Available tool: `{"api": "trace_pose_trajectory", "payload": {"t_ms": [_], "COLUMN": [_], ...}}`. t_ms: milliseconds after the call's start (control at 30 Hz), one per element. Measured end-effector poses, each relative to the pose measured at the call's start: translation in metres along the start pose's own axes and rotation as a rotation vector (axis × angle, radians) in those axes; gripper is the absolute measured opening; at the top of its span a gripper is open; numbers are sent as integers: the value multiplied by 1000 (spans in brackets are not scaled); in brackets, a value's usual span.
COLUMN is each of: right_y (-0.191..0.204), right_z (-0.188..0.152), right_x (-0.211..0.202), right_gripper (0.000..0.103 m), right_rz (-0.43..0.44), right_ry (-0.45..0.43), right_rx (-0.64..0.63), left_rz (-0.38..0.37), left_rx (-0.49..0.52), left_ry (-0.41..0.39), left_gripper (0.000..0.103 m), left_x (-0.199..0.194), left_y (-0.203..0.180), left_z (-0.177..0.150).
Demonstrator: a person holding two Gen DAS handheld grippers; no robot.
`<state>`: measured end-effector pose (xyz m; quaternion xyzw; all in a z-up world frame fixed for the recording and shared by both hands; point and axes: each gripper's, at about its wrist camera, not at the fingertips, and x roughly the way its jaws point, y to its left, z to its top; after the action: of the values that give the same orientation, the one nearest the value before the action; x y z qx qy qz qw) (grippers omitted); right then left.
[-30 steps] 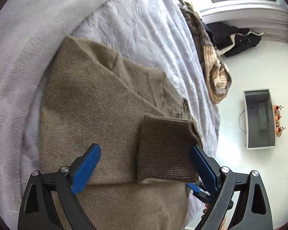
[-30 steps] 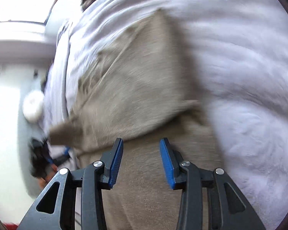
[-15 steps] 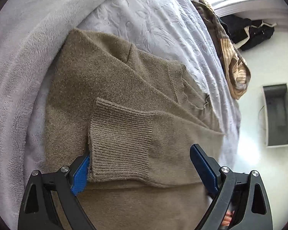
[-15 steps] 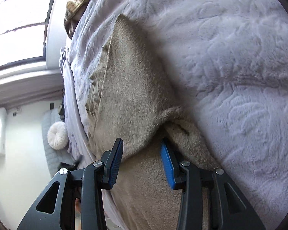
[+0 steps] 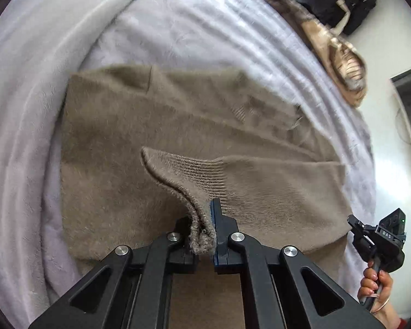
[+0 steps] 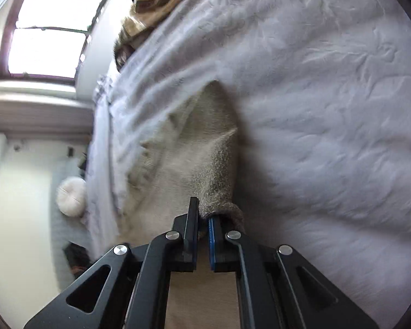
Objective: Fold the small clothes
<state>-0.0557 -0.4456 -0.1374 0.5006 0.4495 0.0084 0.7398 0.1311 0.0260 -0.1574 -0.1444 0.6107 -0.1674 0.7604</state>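
Left claw (image 5: 205, 235): I see it clenched on the ribbed cuff (image 5: 189, 175) of the brown sweater (image 5: 128, 137).
Right claw (image 6: 202, 227): pinching a sweater edge.
Sweater: lying on the bed's pale blanket (image 5: 178, 27).
Left view only: my right hand (image 5: 375, 282) on its handle.
Right view only: window (image 6: 49, 27).

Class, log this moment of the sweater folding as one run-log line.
left gripper: shut on ribbed cuff | right gripper: shut on sweater edge | surface: lilac blanket
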Motion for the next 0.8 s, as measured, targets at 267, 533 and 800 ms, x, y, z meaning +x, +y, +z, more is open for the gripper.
{"api": "trace_pose_trajectory", "payload": {"t_ms": [267, 533, 800], "right_y": [-6, -14, 8], "right_z": [-12, 24, 19], "right_x": [-9, 20, 33], "right_gripper": [36, 19, 15], "right_rz": [-69, -91, -277], "right_ry": [110, 167, 173], "right_rx": [-82, -54, -206], "left_rz": [28, 83, 291], "left_rx": [-2, 15, 32], "left_ry": [-2, -1, -26], "left_gripper": [8, 8, 12], "left_x": [-3, -5, -27], "left_y": [9, 0, 23], "left_z": [-17, -14, -21]}}
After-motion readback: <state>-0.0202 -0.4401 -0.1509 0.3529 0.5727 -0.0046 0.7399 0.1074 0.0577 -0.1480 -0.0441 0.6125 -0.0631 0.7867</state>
